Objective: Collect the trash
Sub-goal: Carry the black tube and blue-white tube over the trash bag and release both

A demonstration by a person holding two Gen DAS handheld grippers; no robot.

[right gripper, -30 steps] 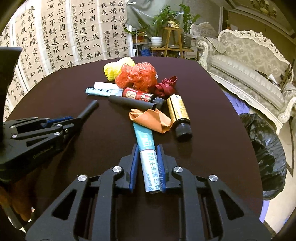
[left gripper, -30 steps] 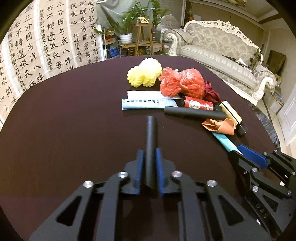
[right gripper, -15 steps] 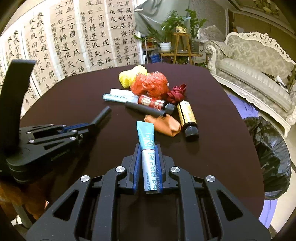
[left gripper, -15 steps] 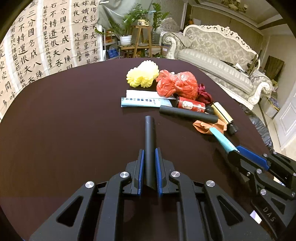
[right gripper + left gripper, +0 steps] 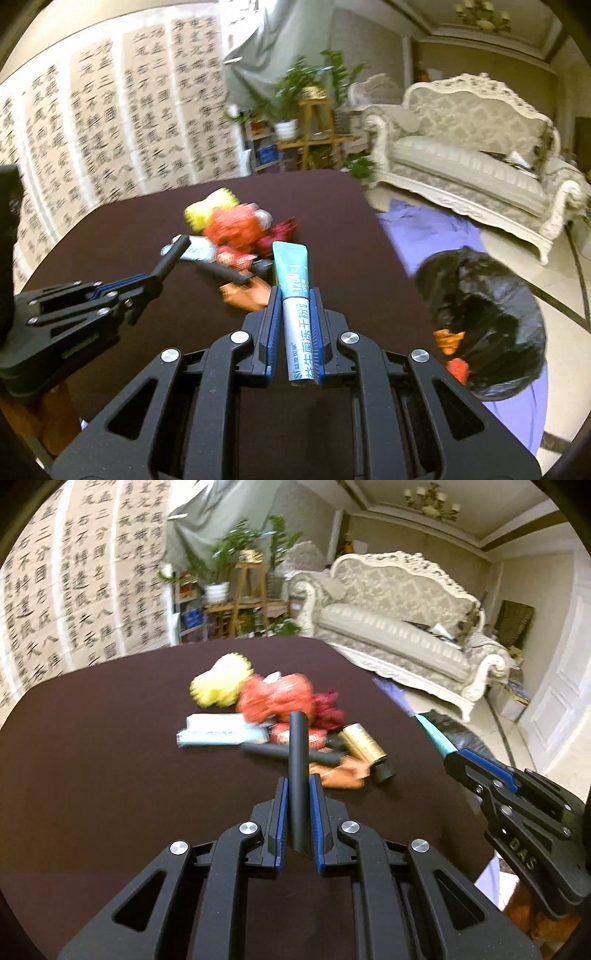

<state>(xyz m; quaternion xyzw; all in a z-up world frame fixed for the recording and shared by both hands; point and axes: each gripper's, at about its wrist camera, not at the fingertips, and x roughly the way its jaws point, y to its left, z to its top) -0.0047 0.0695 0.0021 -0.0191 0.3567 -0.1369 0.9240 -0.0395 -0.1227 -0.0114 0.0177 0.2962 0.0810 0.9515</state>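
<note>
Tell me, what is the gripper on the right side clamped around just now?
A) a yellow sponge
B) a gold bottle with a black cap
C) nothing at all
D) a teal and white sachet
D: the right gripper is shut on the teal and white sachet, lifted clear of the table.

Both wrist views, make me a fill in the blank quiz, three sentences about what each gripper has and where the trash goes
1. The left gripper is shut on a black ____.
2. The right gripper is shut on a teal and white ____.
3. The bin bag on the floor beside the table is ____ in colour.

Missing words: stick; sachet; black
</note>
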